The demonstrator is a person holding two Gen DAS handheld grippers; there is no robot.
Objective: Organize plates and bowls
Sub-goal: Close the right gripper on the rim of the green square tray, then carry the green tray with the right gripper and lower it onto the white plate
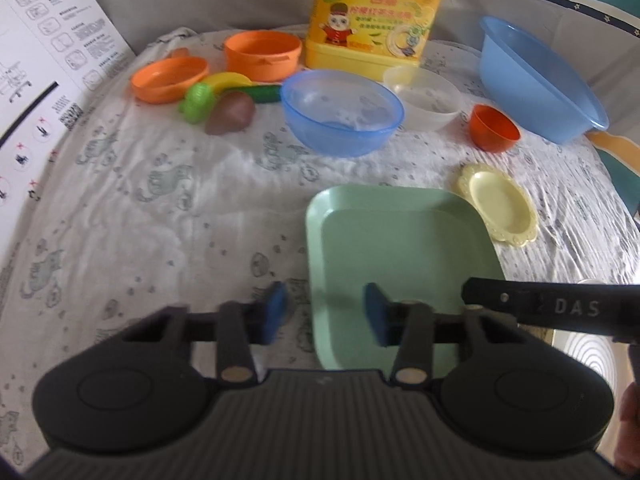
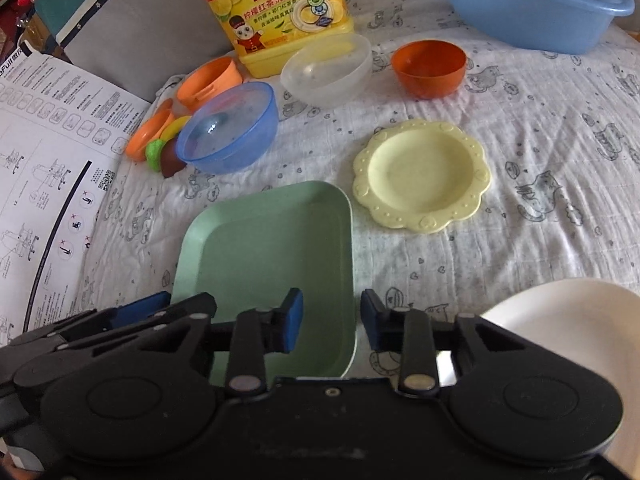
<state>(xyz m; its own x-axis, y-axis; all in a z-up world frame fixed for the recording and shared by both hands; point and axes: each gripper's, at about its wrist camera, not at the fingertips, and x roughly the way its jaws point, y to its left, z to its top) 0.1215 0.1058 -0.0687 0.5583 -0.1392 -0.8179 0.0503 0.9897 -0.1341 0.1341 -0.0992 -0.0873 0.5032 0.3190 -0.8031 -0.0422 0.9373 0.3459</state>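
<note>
Left gripper point(image 1: 325, 312): jaws at a narrow gap, straddling the left rim of the green plate, one blue pad outside it and one over its floor; whether the pads press on the rim cannot be told.
Right gripper point(image 2: 331, 326): jaws equally narrow, straddling the right rim of the same plate, one pad inside and one outside; contact cannot be told either.
Green plate point(image 2: 272, 264): one, square with rounded corners, lying flat at the near edge of the surface point(image 2: 540, 240), which is covered by a white cloth printed with small cats.
White dish point(image 2: 568, 312): one, only partly seen at the near right corner.
Yellow plate point(image 2: 420, 176): one, round with a scalloped rim, just beyond the green plate's far right corner, apart from it.
Blue bowl point(image 2: 228, 128): one, translucent, mid surface to the left.
Clear bowl point(image 2: 326, 70): one, tilted, just behind the blue bowl.
Orange cup point(image 2: 429, 67): one small bowl-shaped cup, right of the clear bowl.
Toy food point(image 1: 224, 104): a small heap left of the blue bowl, with green, brown and yellow pieces.
Orange dishes point(image 1: 262, 54): two, a shallow one and a deeper one, at the far left.
Detergent bottle point(image 1: 372, 16): one, yellow, upright at the far edge.
Blue basin point(image 2: 532, 0): one, large, at the far right corner.
Printed sheet point(image 2: 52, 160): one, along the left edge.
</note>
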